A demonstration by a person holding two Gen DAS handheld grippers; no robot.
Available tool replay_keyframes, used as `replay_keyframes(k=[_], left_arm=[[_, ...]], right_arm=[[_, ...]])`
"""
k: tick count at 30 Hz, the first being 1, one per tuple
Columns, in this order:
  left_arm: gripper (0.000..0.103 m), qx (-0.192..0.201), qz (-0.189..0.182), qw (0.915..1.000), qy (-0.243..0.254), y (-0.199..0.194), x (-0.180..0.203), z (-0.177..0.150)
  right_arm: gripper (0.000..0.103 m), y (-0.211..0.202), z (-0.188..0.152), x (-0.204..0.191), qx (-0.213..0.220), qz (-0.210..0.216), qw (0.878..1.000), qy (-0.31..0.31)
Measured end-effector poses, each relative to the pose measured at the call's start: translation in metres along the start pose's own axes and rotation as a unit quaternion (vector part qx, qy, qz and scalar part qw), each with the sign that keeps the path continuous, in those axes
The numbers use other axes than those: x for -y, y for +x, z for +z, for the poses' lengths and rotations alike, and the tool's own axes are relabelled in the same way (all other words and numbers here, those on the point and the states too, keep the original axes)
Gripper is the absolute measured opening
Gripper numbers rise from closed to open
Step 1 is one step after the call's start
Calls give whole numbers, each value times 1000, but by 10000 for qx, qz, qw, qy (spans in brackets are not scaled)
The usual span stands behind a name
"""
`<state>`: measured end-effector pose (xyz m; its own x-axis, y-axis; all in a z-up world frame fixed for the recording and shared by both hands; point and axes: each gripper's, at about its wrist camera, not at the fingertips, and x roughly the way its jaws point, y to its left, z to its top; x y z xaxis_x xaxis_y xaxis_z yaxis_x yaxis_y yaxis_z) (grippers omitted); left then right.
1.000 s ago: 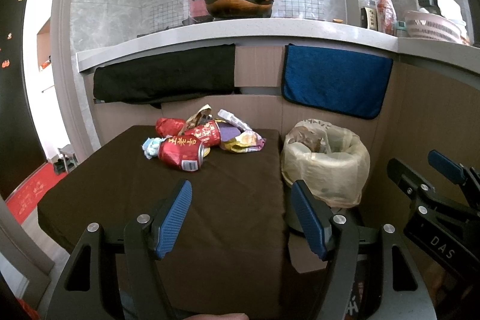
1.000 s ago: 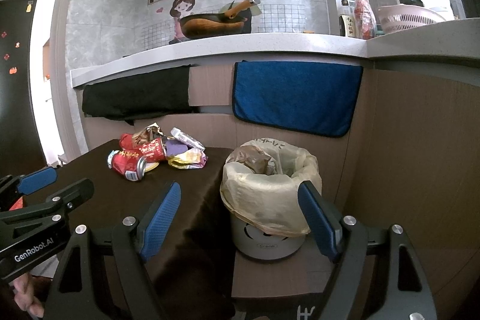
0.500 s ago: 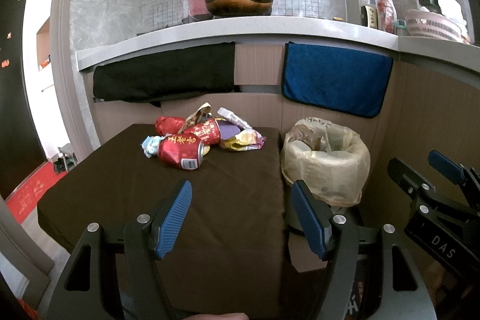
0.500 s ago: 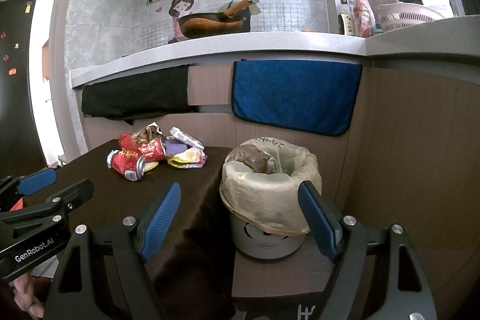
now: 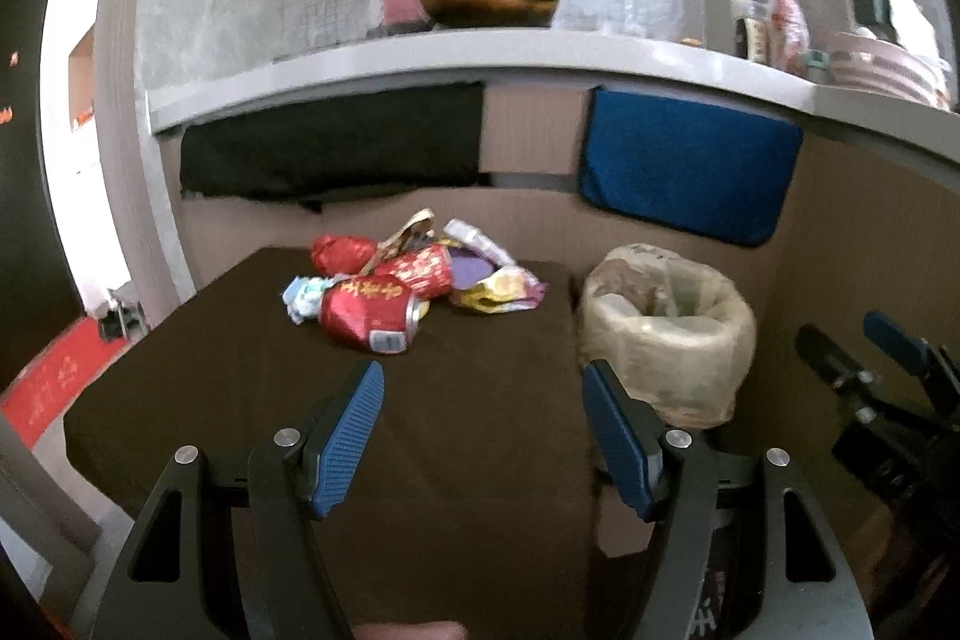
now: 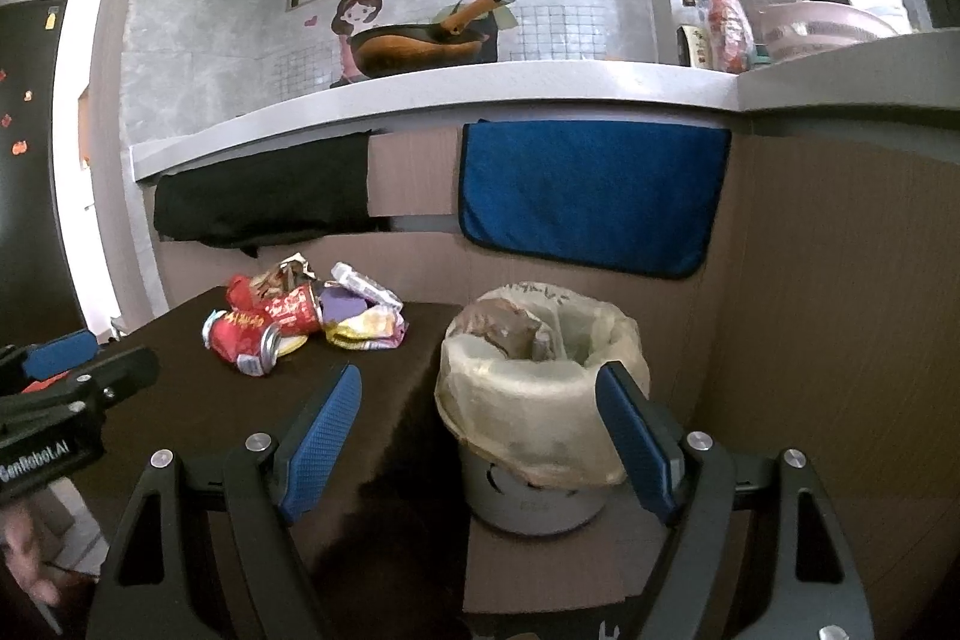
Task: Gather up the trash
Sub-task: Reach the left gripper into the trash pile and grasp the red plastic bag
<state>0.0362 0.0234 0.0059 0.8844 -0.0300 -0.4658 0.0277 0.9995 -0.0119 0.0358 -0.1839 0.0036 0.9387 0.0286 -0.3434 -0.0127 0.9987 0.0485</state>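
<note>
A kitchen nook: a grey counter point(image 6: 420, 94) runs along the back, with a wok point(image 6: 414, 46) on it and a black cloth point(image 6: 264, 202) and a blue towel point(image 6: 588, 196) hanging from its edge. Below stands a table point(image 5: 240, 400) under a dark brown cover. The trash lies in a heap near the table's far edge, towards its right corner: a crushed red can point(image 5: 369, 313) in front, a second red can point(image 5: 420, 268) behind it, a red wrapper point(image 5: 342, 250) at the back left, and a yellow-purple wrapper point(image 5: 498, 289) on the right. A bin point(image 6: 540, 388) lined with a pale bag stands just beside the table's right edge. The left gripper point(image 5: 483, 436) hovers over the table, jaws wide apart and empty, well short of the heap. The right gripper point(image 6: 480, 436) hangs before the bin, also spread wide and empty.
</note>
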Motion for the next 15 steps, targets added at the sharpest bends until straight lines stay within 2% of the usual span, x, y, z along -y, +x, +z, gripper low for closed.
replay_keyframes(k=[3,7,12,15], left_arm=[[61,-194,33,9995,-266,28,-35,10],[59,-298,147,9970,-704,65,-80,15],[59,-565,-233,9915,-1147,124,-125,22],[59,-765,-285,9875,-1350,166,-147,31]], right_arm=[[78,21,11,-4,-42,151,9999,22],[78,58,22,-19,-187,330,9992,-127],[78,112,26,-40,-474,492,9968,-405],[78,144,26,-45,-627,573,9957,-378]])
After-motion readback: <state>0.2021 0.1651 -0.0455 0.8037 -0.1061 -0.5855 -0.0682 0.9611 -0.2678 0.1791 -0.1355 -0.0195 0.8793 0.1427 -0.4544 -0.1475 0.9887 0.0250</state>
